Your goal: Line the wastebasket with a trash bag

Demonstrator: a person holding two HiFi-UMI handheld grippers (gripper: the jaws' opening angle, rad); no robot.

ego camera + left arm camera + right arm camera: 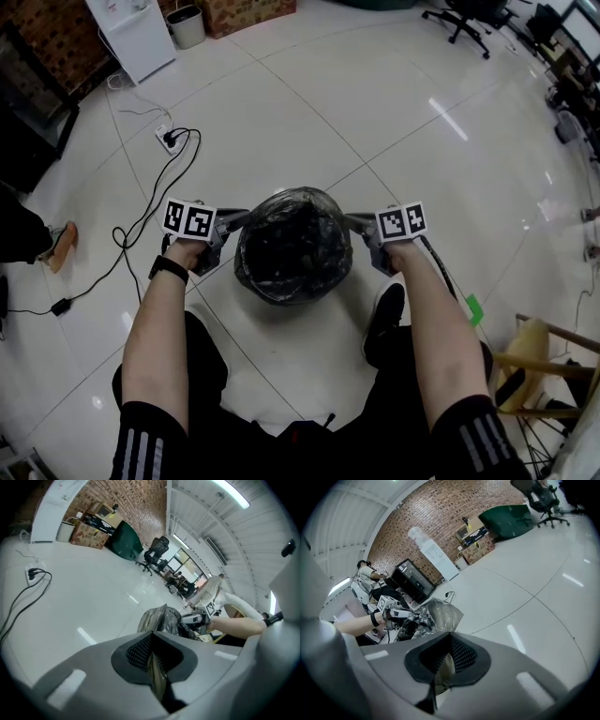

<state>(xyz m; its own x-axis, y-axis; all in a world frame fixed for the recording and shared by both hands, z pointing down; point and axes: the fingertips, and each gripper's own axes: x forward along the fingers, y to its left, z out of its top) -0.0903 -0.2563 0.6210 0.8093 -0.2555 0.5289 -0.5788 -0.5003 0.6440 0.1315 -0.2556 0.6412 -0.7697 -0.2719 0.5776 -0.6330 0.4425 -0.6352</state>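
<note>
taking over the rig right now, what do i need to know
Left gripper: shut on the trash bag edge at the left rim.
Right gripper: shut on the edge at the right rim.
Bag: open in the wastebasket on the floor, film folded over the rim and hiding the basket.
Done: bag in and spread.
Left: probably pull the edge snug, then let go.

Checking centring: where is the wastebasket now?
Head view, centre: the round wastebasket under a dark plastic trash bag, on white floor tiles between left gripper and right gripper.
</note>
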